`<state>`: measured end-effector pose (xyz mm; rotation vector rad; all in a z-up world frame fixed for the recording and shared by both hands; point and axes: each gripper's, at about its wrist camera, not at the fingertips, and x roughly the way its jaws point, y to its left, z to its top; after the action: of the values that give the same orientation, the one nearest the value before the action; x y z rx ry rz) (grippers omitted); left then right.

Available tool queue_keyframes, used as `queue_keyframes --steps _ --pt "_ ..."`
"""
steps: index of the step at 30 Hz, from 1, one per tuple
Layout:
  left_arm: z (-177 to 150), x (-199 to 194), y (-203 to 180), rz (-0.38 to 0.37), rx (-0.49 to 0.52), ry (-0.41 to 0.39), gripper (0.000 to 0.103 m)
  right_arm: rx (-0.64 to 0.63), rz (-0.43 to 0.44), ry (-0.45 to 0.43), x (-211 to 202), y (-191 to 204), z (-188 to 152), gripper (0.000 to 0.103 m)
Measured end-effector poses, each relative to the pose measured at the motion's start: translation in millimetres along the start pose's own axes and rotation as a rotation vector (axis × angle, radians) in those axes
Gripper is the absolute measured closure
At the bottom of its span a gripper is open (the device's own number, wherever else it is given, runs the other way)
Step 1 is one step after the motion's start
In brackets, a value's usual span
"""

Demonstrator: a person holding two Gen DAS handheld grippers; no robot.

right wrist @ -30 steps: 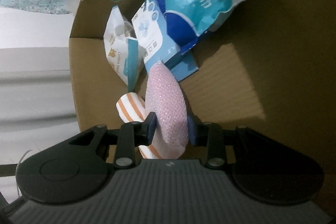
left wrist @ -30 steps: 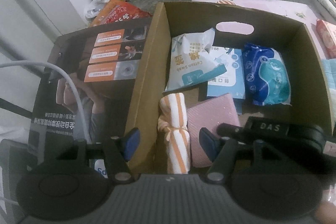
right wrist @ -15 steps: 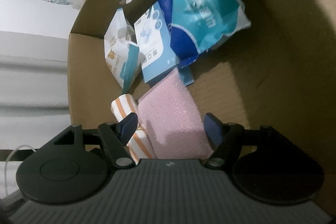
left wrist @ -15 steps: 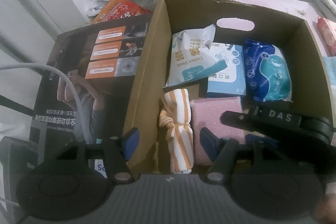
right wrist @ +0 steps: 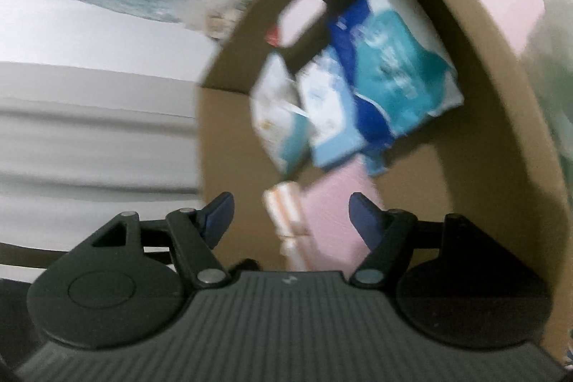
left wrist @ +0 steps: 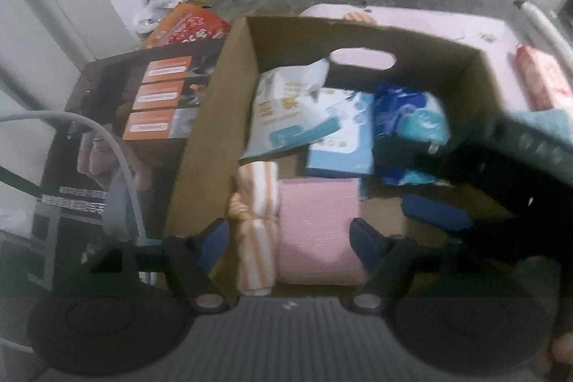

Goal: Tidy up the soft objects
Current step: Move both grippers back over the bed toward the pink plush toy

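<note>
Right gripper (right wrist: 290, 213) spread wide, jaws just opened, nothing pinched: the pink sponge (right wrist: 335, 213) lies free on the floor of the cardboard box (right wrist: 476, 117) just ahead of its fingertips, touching the orange-striped towel roll (right wrist: 286, 213) on its left. Left gripper (left wrist: 286, 238) has also just been opening, its fingers straddling the box's near-left corner wall, pads pressing on nothing. Beyond the sponge lie a cotton swab pack (left wrist: 286, 110), a light blue packet (left wrist: 340, 145) and a blue wet-wipes pack (left wrist: 408, 127), against the far wall.

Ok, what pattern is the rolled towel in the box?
Orange and white stripes on the towel; the left wrist view shows it best.
</note>
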<state>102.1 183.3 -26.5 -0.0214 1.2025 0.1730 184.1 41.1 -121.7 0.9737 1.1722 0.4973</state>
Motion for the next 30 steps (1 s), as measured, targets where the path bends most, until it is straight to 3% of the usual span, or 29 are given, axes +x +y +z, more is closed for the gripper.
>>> queue_keyframes --steps 5,10,14,18,24,26,30 --pt "0.4 -18.2 -21.5 -0.071 -0.040 -0.025 0.025 0.020 0.154 -0.025 -32.2 2.3 18.4 0.028" --pt "-0.5 -41.8 -64.5 -0.091 -0.037 -0.060 0.023 0.047 0.288 -0.044 -79.3 -10.1 41.0 0.022" --pt "-3.0 -56.4 -115.5 -0.160 -0.035 -0.057 0.022 0.048 0.302 -0.058 -137.3 -30.2 67.7 0.021" --pt "-10.5 -66.7 -181.3 -0.256 -0.018 -0.038 0.022 -0.002 0.245 -0.092 -218.6 -57.9 96.7 0.017" --pt "-37.1 -61.9 -286.1 -0.433 -0.013 0.057 0.022 -0.091 0.045 -0.139 -341.3 -112.1 141.0 0.016" --pt "-49.9 -57.2 -317.9 -0.460 -0.004 0.087 0.022 -0.104 -0.031 -0.147 -375.7 -134.0 155.9 0.016" --pt "-69.2 -40.9 -365.8 -0.460 0.011 0.117 0.025 -0.129 -0.134 -0.114 -404.4 -169.1 179.8 0.015"
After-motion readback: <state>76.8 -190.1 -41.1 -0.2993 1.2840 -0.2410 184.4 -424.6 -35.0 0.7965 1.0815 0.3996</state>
